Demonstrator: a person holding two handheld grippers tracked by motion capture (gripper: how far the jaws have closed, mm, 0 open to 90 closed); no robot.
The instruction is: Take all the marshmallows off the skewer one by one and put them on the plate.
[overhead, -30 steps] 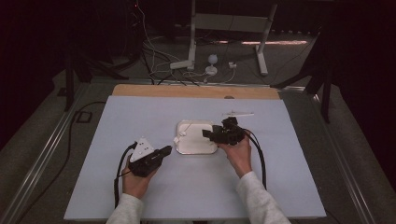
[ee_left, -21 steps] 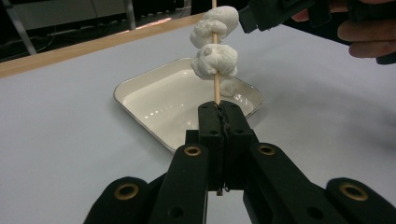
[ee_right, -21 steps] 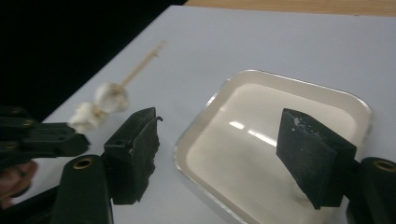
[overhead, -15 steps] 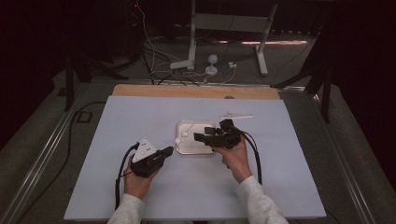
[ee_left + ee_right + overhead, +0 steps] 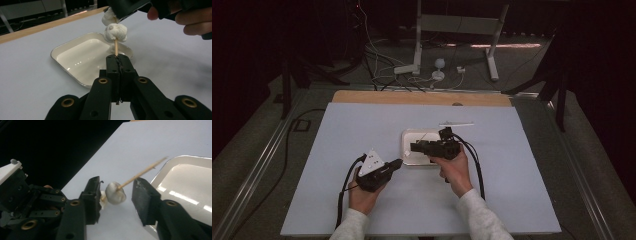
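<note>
A thin wooden skewer (image 5: pixel 116 47) carries white marshmallows (image 5: pixel 115 32), and my left gripper (image 5: pixel 117 61) is shut on its lower end. It sits at the near edge of the white tray (image 5: pixel 411 136) in the high view, where the left gripper (image 5: pixel 396 164) points right. My right gripper (image 5: pixel 117 192) stands open with one marshmallow (image 5: pixel 115 193) between its jaws; the skewer's bare tip (image 5: pixel 145 171) sticks out past them. From above, the right gripper (image 5: pixel 418 147) hangs over the tray, pointing left.
A shallow, glossy white tray (image 5: pixel 82 57) lies mid-table on the pale blue mat (image 5: pixel 362 125). A thin white stick (image 5: pixel 457 124) lies beyond it. A wooden strip (image 5: pixel 412 97) edges the far side; stands and cables are on the floor behind.
My right gripper has moved left across the tray toward the left gripper, and its jaws now flank a marshmallow on the skewer. The left gripper has hardly moved.
</note>
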